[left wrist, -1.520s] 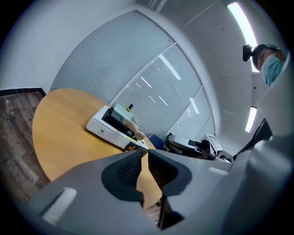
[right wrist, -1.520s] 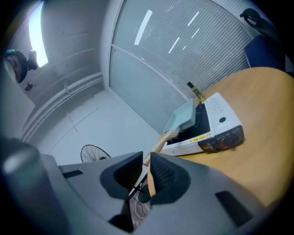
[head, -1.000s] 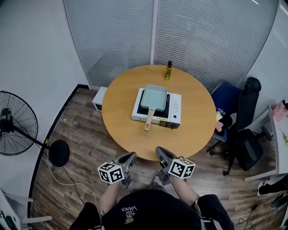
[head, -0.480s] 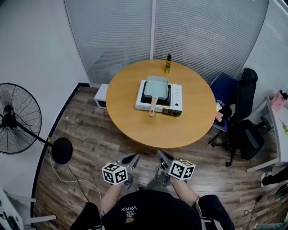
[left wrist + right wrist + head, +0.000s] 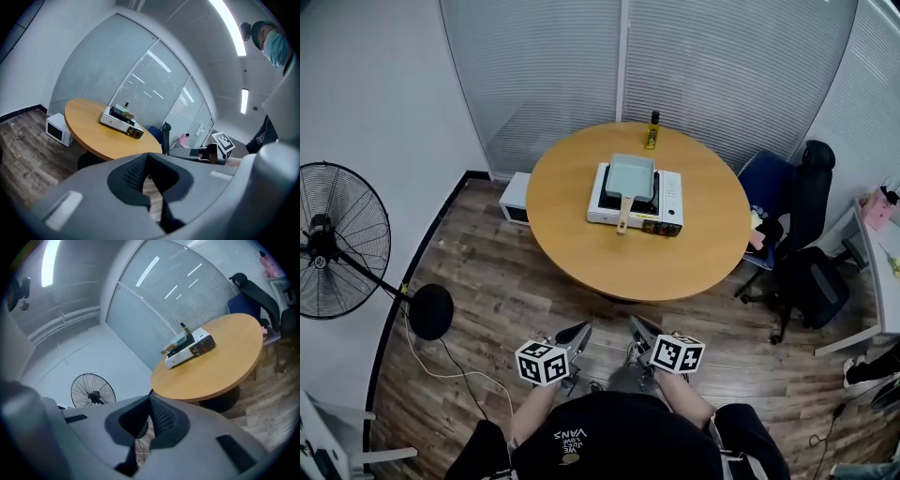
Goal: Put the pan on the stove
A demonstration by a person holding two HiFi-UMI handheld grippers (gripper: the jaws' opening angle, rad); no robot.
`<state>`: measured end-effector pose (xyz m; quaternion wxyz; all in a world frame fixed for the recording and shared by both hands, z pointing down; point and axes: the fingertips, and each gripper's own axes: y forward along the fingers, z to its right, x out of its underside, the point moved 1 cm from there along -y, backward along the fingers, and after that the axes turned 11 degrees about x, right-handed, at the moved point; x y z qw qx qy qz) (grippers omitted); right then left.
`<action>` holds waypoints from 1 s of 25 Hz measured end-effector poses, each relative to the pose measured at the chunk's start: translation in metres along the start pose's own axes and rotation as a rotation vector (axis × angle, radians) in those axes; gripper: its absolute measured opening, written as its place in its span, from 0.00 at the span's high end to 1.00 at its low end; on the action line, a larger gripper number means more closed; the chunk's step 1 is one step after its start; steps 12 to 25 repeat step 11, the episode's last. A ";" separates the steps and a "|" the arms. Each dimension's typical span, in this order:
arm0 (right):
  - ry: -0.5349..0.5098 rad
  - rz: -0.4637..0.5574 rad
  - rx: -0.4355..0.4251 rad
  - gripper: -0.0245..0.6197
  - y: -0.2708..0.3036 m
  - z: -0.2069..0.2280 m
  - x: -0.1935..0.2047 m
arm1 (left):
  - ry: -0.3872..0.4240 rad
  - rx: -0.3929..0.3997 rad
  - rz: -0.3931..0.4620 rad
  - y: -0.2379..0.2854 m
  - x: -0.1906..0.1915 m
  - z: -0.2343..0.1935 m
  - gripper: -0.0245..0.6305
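Observation:
A rectangular teal pan with a wooden handle sits on a white portable stove in the middle of a round wooden table. The stove shows far off in the left gripper view, and the stove in the right gripper view too. My left gripper and right gripper are both shut and hold nothing. They hover side by side over the floor, well short of the table's near edge.
A small bottle stands at the table's far edge. A white microwave sits on the floor left of the table. A standing fan is at far left. Office chairs crowd the right side. Blinds on glass walls lie behind.
The table, stove and pan have drifted farther from me in the head view as I backed away. Both grippers keep their place in front of me, still shut.

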<state>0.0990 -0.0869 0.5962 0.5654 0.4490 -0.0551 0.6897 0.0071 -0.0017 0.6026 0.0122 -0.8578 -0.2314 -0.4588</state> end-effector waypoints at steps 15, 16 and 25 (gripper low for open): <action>-0.033 -0.030 0.025 0.94 0.015 0.016 -0.005 | -0.026 0.008 0.004 0.017 -0.006 -0.012 0.95; -0.033 -0.030 0.025 0.94 0.015 0.016 -0.005 | -0.026 0.008 0.004 0.017 -0.006 -0.012 0.95; -0.033 -0.030 0.025 0.94 0.015 0.016 -0.005 | -0.026 0.008 0.004 0.017 -0.006 -0.012 0.95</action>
